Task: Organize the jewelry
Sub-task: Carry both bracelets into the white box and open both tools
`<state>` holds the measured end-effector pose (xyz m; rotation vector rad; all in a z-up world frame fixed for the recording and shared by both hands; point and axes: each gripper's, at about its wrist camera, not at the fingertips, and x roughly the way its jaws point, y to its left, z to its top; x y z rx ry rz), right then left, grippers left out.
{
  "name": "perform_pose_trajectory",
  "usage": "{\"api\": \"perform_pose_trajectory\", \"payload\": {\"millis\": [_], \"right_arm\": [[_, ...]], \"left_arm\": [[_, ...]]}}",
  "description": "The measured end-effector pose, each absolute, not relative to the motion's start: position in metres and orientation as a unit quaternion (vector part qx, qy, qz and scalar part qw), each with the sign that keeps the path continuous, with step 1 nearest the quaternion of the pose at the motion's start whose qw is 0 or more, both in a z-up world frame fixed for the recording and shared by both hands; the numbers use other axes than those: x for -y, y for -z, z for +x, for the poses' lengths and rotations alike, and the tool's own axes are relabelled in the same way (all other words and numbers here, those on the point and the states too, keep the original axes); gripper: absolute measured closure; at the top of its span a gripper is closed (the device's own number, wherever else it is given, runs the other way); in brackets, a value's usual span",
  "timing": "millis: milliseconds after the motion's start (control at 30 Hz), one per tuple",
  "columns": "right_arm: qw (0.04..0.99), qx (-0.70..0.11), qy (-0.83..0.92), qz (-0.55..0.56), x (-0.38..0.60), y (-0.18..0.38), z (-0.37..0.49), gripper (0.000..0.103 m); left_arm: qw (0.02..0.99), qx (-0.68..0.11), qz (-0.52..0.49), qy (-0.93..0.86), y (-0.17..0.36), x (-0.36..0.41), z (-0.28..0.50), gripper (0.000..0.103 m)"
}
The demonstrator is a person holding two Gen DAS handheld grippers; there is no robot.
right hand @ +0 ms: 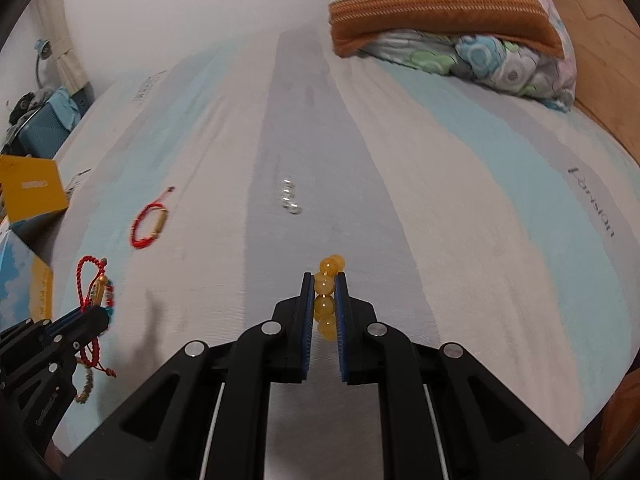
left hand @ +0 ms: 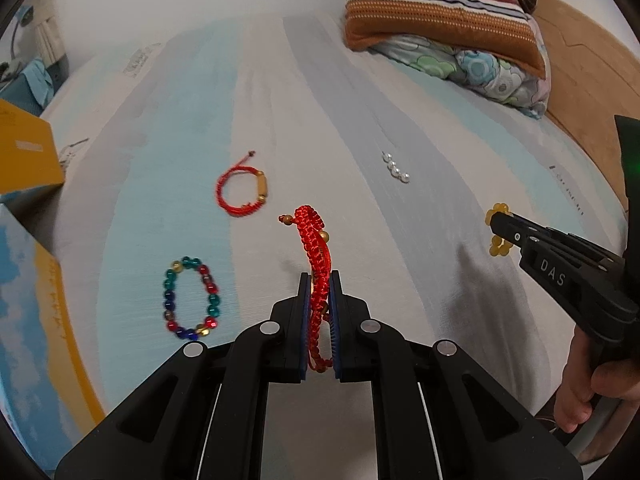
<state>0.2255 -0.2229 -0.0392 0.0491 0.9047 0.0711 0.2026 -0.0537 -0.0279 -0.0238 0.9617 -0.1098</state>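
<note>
the left gripper [left hand: 320,280] is closed almost fully, its blue-padded fingers [left hand: 305,312] pinching a red braided bracelet [left hand: 316,248] that stands up out of the jaws above the striped bedsheet [left hand: 200,120], with small gold beads along it. from the right wrist view the same bracelet hangs through that gripper, a beaded tail dangling below. the right gripper [right hand: 324,280] is narrowed onto a yellow bead bracelet [right hand: 325,292]; several amber beads sit in a column between its pads [right hand: 307,312] and two poke out past the tips. in the left wrist view the side of the right gripper carries raised letters reading "das", and the person's right hand [left hand: 588,384] grips its handle.

lying loose on the sheet: a thin red cord bracelet [left hand: 240,188] with a gold tube bead, a multicolour bead bracelet [left hand: 191,298] in teal, red, blue and gold nearer the left edge, and a short row of pearls [left hand: 396,168] further right. all three lie well apart from one another.

the sheet bears cursive print that looks like "parisian" [right hand: 592,200], and other print near its far left edge too blurred to read. a yellow box [right hand: 32,190] beside the bed has a label, unreadable. striped and floral pillows [left hand: 444,20] are stacked at the head of the bed.
</note>
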Motion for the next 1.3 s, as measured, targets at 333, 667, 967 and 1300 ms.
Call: {"api": "perform_pose_trajectory", "payload": {"millis": [333, 667, 967, 1300], "right_arm": [[0.907, -0.417, -0.063, 0.013, 0.183, 0.008, 0.199, 0.094], [0.909, -0.399, -0.119, 0.0, 0.112, -0.026, 0.165, 0.094], [0.905, -0.387, -0.175, -0.036, 0.022, -0.049, 0.142, 0.094], [0.892, -0.375, -0.243, -0.068, -0.07, -0.065, 0.108, 0.094]], "left_arm": [[0.895, -0.444, -0.021, 0.034, -0.004, 0.018, 0.166, 0.095], [0.907, -0.418, -0.056, -0.009, -0.048, -0.055, 0.113, 0.095], [0.911, -0.391, -0.104, -0.079, -0.076, -0.145, 0.063, 0.095], [0.892, -0.395, -0.146, -0.164, -0.067, -0.237, 0.018, 0.095]]}}
